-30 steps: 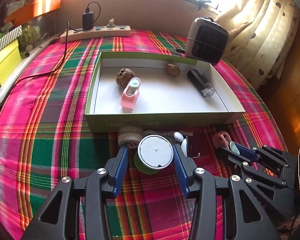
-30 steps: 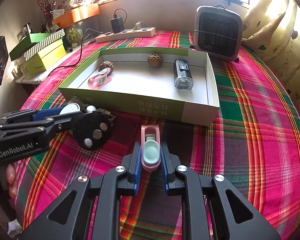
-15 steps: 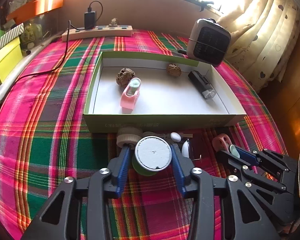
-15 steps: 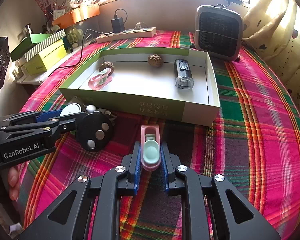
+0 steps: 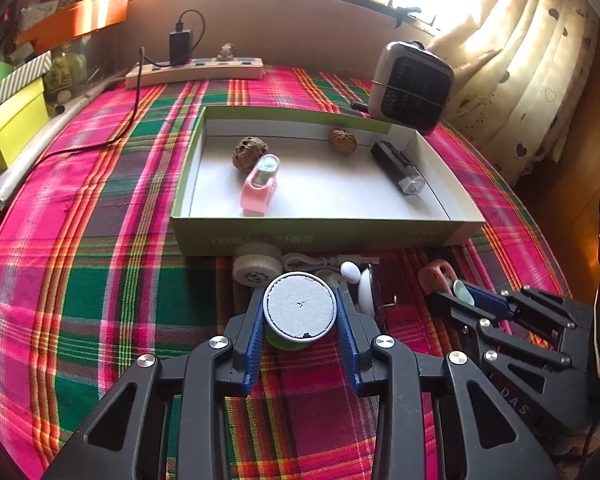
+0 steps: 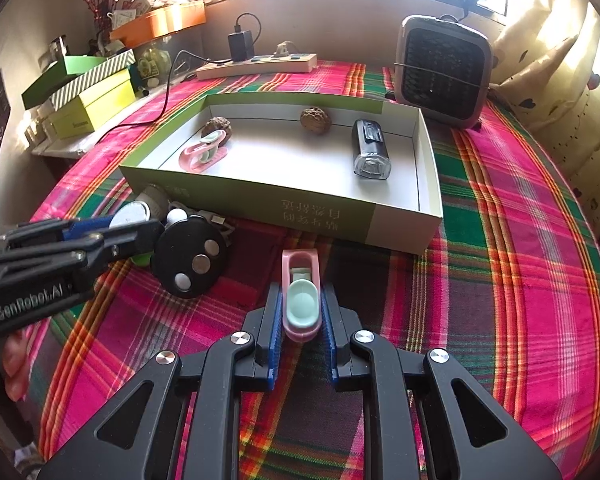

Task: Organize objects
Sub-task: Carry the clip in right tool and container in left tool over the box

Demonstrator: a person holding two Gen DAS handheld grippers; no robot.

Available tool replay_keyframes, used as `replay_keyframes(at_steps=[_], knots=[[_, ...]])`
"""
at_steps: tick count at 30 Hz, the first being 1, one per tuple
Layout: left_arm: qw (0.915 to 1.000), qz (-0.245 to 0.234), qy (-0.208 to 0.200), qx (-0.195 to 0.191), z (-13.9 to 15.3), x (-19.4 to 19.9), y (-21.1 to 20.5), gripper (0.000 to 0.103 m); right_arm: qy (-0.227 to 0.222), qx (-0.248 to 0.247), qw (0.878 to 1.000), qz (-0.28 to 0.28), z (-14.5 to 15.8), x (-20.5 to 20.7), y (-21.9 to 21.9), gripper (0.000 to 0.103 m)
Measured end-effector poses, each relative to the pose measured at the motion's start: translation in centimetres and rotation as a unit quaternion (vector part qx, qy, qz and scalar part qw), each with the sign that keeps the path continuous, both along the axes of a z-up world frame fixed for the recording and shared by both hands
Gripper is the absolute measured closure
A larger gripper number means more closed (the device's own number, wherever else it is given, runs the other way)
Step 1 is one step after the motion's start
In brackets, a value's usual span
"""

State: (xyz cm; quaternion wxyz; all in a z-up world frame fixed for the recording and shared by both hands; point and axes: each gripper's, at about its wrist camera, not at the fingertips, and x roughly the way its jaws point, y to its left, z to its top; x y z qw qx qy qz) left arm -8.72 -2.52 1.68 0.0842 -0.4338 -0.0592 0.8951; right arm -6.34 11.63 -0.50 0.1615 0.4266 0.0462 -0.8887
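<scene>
A green spool with a flat grey-white top (image 5: 299,306) stands on the plaid cloth in front of the green-and-white box (image 5: 320,236). My left gripper (image 5: 299,298) is around it, its jaws closing, and both blue pads touch the spool's sides. From the right wrist view the left gripper (image 6: 112,232) and the spool (image 6: 130,214) show at the left. My right gripper (image 6: 301,292) is shut on a pink clip with a mint pad (image 6: 300,308), low over the cloth before the box (image 6: 324,212). The box holds a second pink clip (image 5: 258,188), two walnuts and a black lamp (image 5: 396,168).
A black disc with three metal studs (image 6: 190,258), a pale tape roll (image 5: 256,266) and a white cable lie close to the spool. A small heater (image 5: 410,88) and a power strip (image 5: 196,70) stand behind the box. Stacked boxes (image 6: 92,100) sit at the left.
The left jaws have narrowed from wide of the spool until the pads touch its sides. The right gripper and its pink clip have not moved.
</scene>
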Motion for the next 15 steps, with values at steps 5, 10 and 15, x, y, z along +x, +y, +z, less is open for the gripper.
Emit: replay_keyframes(at_steps=[5, 10, 15], knots=[[1.0, -0.004, 0.001, -0.002, 0.16, 0.02, 0.33, 0.072, 0.0, 0.0, 1.0, 0.0, 0.0, 0.02, -0.02, 0.085], [1.0, -0.001, 0.001, -0.003, 0.15, 0.25, 0.19, 0.072, -0.001, -0.003, 1.0, -0.002, 0.01, 0.0, -0.11, 0.084], [1.0, -0.002, 0.002, -0.005, 0.12, 0.35, 0.14, 0.072, 0.0, 0.001, 1.0, -0.001, 0.0, 0.03, -0.16, 0.084]])
